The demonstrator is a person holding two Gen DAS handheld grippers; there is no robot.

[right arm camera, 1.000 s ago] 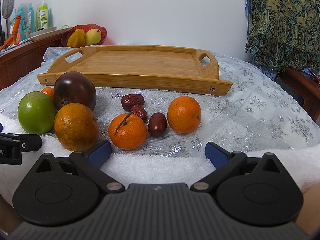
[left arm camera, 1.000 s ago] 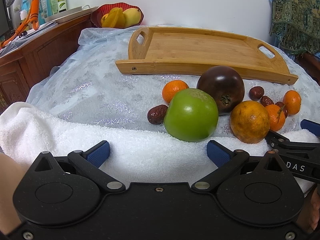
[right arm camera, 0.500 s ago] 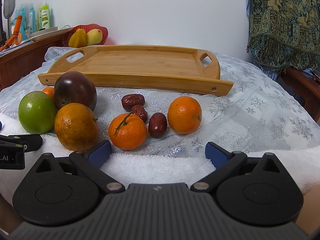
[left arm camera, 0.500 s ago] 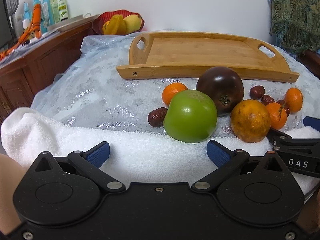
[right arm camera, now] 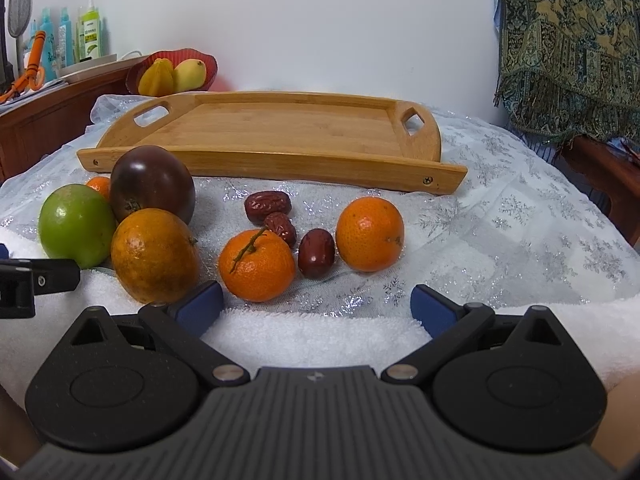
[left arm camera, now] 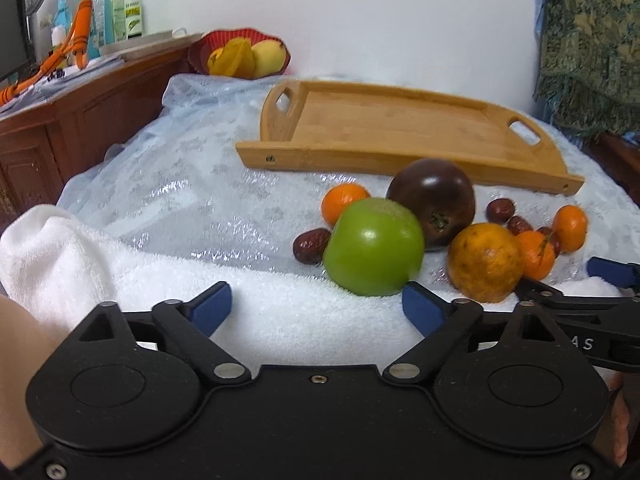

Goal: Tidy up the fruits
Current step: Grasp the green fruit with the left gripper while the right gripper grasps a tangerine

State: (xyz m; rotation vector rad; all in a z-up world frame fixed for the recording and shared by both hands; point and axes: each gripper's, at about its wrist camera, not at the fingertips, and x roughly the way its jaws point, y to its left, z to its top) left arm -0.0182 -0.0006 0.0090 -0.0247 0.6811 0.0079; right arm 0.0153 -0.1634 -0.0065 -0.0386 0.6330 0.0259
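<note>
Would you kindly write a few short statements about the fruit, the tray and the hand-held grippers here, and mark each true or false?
1. The wooden tray with cut-out handles holds no fruit. True.
2. The round green apple is gripped by the left hand-held gripper. False: its jaws are closing, but the apple sits just ahead of them, untouched.
3. The stemmed small orange mandarin lies on the tray. False: it lies on the silvery tablecloth.
4. The dark purple round fruit sits behind the large dull-orange citrus. True.
5. The right hand-held gripper holds a wrinkled red date. False: it is open and empty.
</note>
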